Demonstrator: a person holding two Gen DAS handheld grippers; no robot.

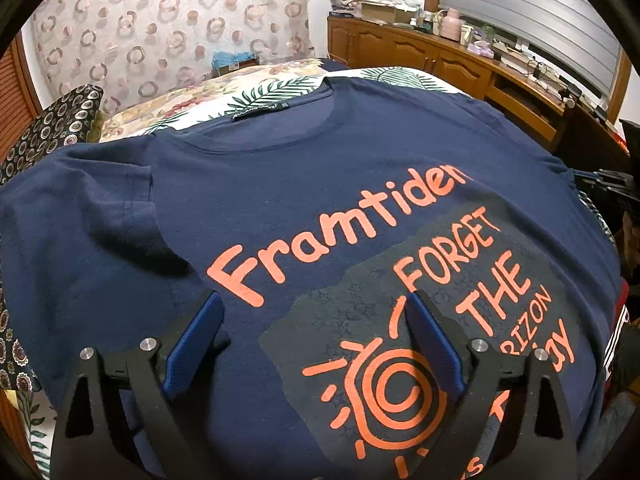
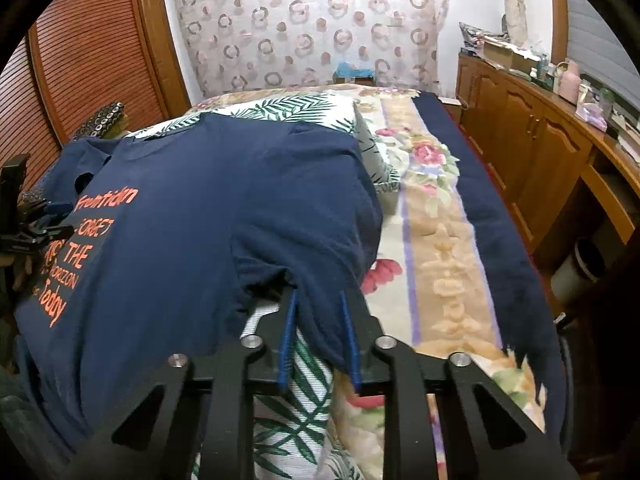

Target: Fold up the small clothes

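**Right fingers pinch the sleeve, left fingers spread over the print**

The right gripper (image 2: 318, 300) has its blue-padded fingers (image 2: 289, 328) drawn close together on the hem of the right sleeve (image 2: 304, 240) of a navy T-shirt (image 2: 208, 184), with a fold of the soft knit caught between the pads. The cloth bunches and puckers just beyond the tips and hangs down between them.

The left gripper (image 1: 316, 304) stands with its fingers (image 1: 192, 344) spread wide and nothing between them but the flat shirt front below. They hover over the orange lettering (image 1: 332, 236) and the spiral sun drawing (image 1: 384, 396); whether the tips touch the fabric I cannot tell.

The T-shirt lies face up on the bed (image 2: 440, 240), collar at the far end, chest smooth, its left sleeve creased and folded on itself. Under it is a white pillow with green palm leaves (image 2: 308, 384), and to the right a plush floral blanket (image 2: 436, 216) in cream, pink and lilac with a dark blue border.

A sheer curtain with ring patterns (image 2: 304, 28) hangs on the far wall. A slatted wooden door (image 2: 92, 60) stands on the left, and a long wooden cabinet (image 2: 532, 136) cluttered with boxes and bottles runs along the right.
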